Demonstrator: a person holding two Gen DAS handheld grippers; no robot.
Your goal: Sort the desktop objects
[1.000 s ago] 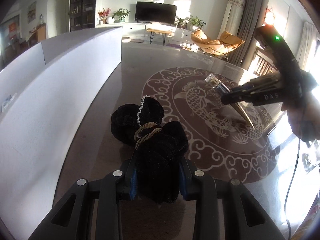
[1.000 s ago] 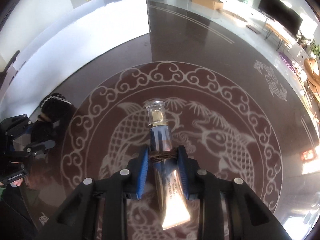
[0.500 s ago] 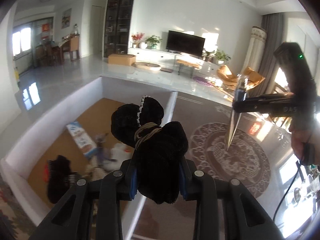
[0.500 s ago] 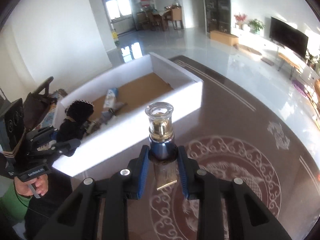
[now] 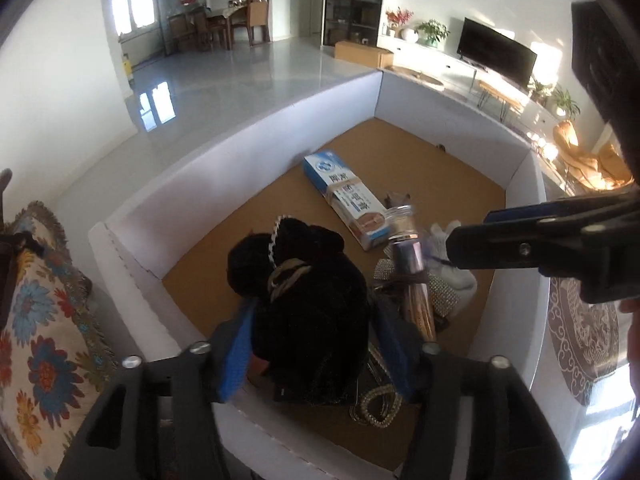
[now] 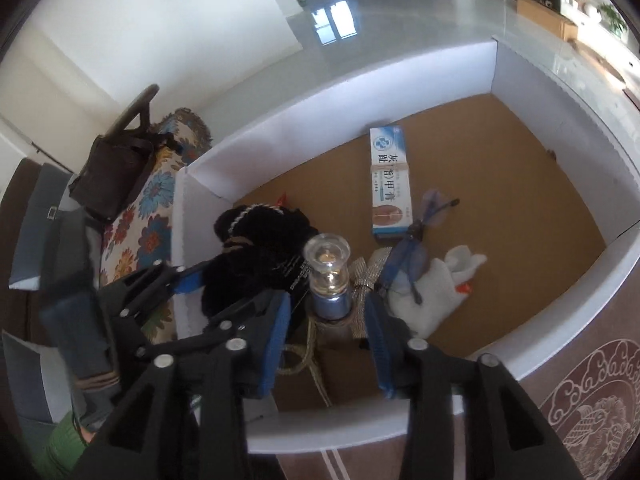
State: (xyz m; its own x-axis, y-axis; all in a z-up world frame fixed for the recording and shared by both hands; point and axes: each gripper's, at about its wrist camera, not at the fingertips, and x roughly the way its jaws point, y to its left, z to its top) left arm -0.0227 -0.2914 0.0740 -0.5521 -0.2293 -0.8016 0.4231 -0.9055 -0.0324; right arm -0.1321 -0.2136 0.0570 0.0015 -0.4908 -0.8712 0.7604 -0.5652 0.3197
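Since the earlier frames both grippers have been carried from the dark patterned bench to above the white-walled box, and the blue-padded fingers that were clamped are now parted. The left gripper is opening: its pads are seen spread either side of the fuzzy black fabric bundle, which is tied with a tan cord, no longer squeezed, and lies over the box's near-left corner. The right gripper is opening too; the tube, with its clear round cap, blue collar and flattened metallic tail, stands between the pads without being pressed, cap pointing away from the camera, long axis along the fingers. On the box's brown cardboard floor a blue-and-white carton and a white glove are seen.
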